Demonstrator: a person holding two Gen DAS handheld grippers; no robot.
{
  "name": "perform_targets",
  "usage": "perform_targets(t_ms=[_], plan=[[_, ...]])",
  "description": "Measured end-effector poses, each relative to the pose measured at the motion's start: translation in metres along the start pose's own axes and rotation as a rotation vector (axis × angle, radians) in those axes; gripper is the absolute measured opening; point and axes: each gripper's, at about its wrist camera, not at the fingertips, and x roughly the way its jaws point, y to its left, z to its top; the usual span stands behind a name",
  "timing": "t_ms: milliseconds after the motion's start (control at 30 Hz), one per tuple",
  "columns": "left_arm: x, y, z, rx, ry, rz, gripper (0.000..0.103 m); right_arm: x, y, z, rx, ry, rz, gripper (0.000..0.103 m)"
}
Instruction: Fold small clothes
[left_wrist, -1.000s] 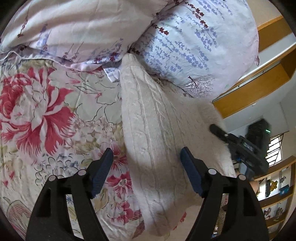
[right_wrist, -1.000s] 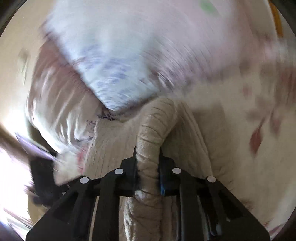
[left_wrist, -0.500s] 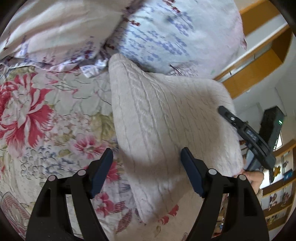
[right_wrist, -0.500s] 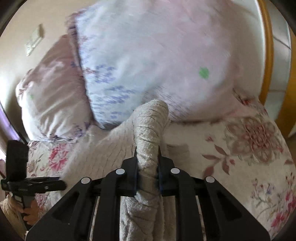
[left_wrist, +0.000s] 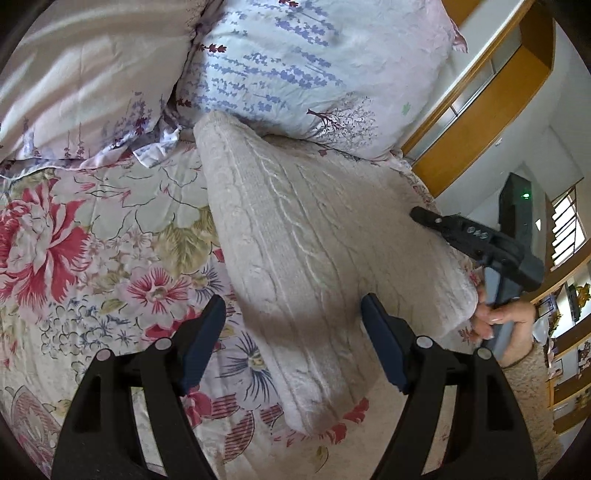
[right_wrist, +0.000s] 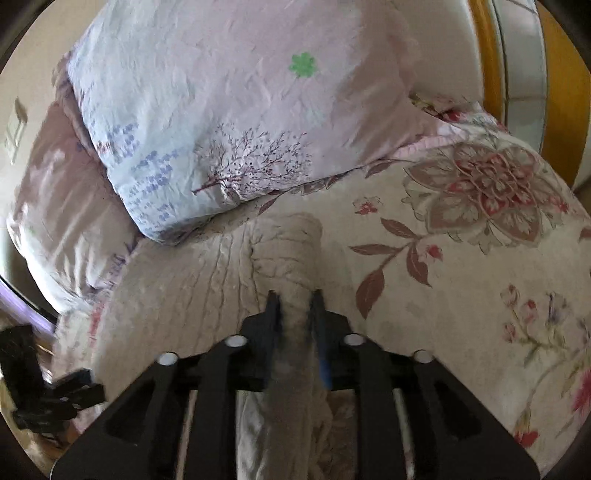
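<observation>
Folding is mid-step, we judge: the right gripper (right_wrist: 295, 314) is clamped on a bunched edge of the cream knit sweater (left_wrist: 314, 236), which lies across the middle of the frame on the floral bedspread (left_wrist: 92, 240), just below the pillow (left_wrist: 314, 66). The left gripper (left_wrist: 293, 347) is wide apart over the sweater's lower part, holding nothing. Next we'd lay the held edge flat and let go. Sweater's lower end is cut off behind the right gripper; lower left of the right view is blurred.
</observation>
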Motion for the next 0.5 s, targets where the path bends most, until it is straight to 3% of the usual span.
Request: perform_targets(t_ms=[133, 367, 500], plan=[[-0.004, 0.001, -0.003, -0.006, 0.007, -0.001, 0.076, -0.024, -0.016, -0.009, 0.098, -0.005, 0.092, 0.044], [-0.015, 0.006, -0.012, -0.066, 0.028, -0.062, 0.076, -0.046, -0.031, -0.039, 0.181, 0.033, 0.217, 0.045], [-0.015, 0.007, -0.018, -0.091, 0.044, -0.077, 0.074, -0.053, -0.029, -0.054, 0.18, 0.046, 0.243, 0.045]])
